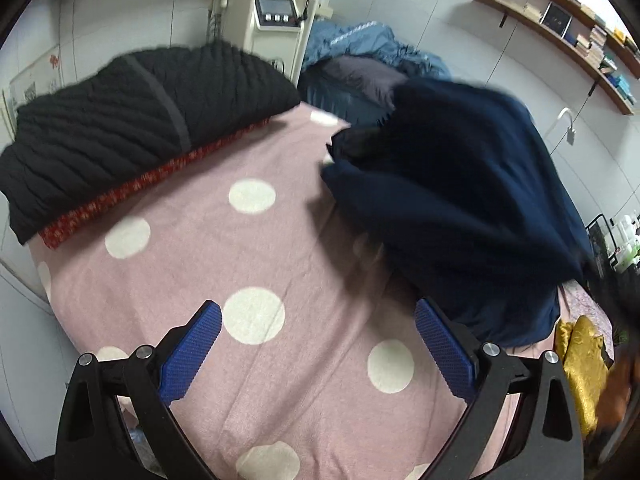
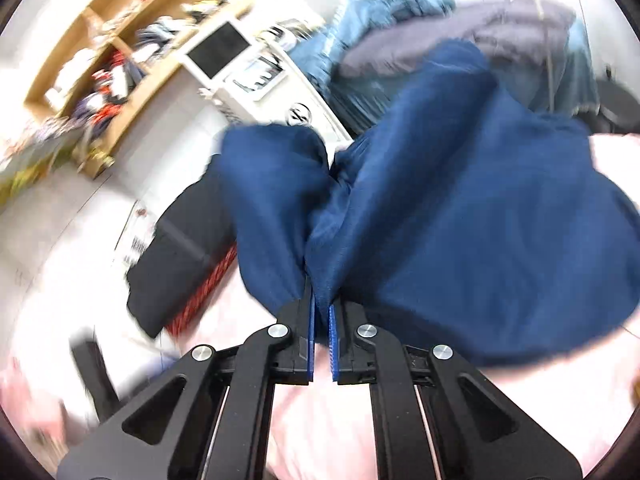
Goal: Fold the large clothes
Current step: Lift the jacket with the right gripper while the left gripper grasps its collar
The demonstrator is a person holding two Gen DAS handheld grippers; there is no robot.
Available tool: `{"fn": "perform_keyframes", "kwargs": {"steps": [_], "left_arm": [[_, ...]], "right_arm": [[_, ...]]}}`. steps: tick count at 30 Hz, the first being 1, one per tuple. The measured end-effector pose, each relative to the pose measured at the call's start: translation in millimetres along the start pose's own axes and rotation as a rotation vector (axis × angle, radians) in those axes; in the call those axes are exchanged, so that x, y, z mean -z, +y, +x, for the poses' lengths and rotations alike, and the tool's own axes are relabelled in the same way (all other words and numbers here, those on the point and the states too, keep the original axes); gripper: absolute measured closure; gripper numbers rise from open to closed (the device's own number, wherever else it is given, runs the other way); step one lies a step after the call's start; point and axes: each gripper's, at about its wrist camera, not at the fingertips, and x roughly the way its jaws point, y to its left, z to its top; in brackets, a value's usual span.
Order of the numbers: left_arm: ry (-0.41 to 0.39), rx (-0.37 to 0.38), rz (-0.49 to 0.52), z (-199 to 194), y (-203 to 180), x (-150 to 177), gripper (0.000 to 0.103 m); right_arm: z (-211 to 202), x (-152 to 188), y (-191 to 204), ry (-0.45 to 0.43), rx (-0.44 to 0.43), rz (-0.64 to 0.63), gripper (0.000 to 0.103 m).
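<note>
the navy garment [image 2: 460,216] is hanging bunched from the right gripper [image 2: 322,320], whose jaws are clamped together on a gathered pinch of the cloth, so the fabric is fanning away from that one point in two lobes. a single-point hold like this probably serves to lift the piece clear of the bed so that it can drop open before being laid flat. seen from the left wrist, the same garment [image 1: 460,208] is sitting over the right part of the pink polka-dot blanket [image 1: 248,248], its lower edge near or touching the blanket; the blur is making it hard to tell which. its long axis seems to be running from the pinch away toward the far end of the bed, but the shape is too crumpled to say which end is collar or hem.

the left gripper [image 1: 318,344] is hovering above the blanket with its jaws wide apart and nothing between them, just beside the garment's near edge, likely placed to take a second corner.

further out, a folded black knit [image 1: 132,120] is lying on a red patterned cloth [image 1: 132,188] at the blanket's far left edge, well apart from the navy piece. a blue duvet [image 1: 360,44] is heaped beyond the bed, beside a white machine with a screen [image 1: 272,4].
</note>
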Motion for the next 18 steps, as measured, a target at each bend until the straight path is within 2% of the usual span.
{"fn": "perform_keyframes", "kwargs": {"steps": [2, 4, 7, 10, 12, 14, 16, 17, 18], "left_arm": [[-0.037, 0.009, 0.007, -16.6, -5.1, -4.8, 0.008], [-0.073, 0.021, 0.02, -32.4, -14.0, -7.0, 0.008], [-0.102, 0.051, 0.044, -47.2, -32.7, -8.3, 0.008], [-0.115, 0.107, 0.08, -57.9, -58.2, -8.1, 0.007], [-0.111, 0.138, 0.12, -58.7, -79.4, -6.3, 0.007], [-0.096, 0.143, 0.158, -55.2, -96.1, -1.7, 0.007], [-0.062, 0.169, 0.214, -46.2, -116.7, 5.8, 0.007], [-0.046, 0.181, 0.232, -43.5, -124.0, 10.5, 0.007], [-0.031, 0.184, 0.248, -40.5, -128.5, 16.7, 0.007]], "right_arm": [[-56.5, 40.6, -19.0, -0.046, -0.014, 0.039, 0.098], [-97.7, 67.5, -47.2, -0.092, 0.001, 0.111, 0.098], [-162.6, 121.9, -86.8, -0.157, 0.076, 0.226, 0.098], [-211.9, 184.4, -129.0, -0.171, 0.169, 0.36, 0.098], [-223.3, 217.5, -157.2, -0.147, 0.211, 0.46, 0.097], [-222.9, 250.7, -175.3, -0.066, 0.314, 0.532, 0.094], [-216.8, 265.2, -187.1, -0.01, 0.351, 0.603, 0.089], [-216.7, 269.3, -190.6, 0.002, 0.407, 0.619, 0.086], [-217.8, 268.0, -188.2, -0.016, 0.447, 0.606, 0.068]]}}
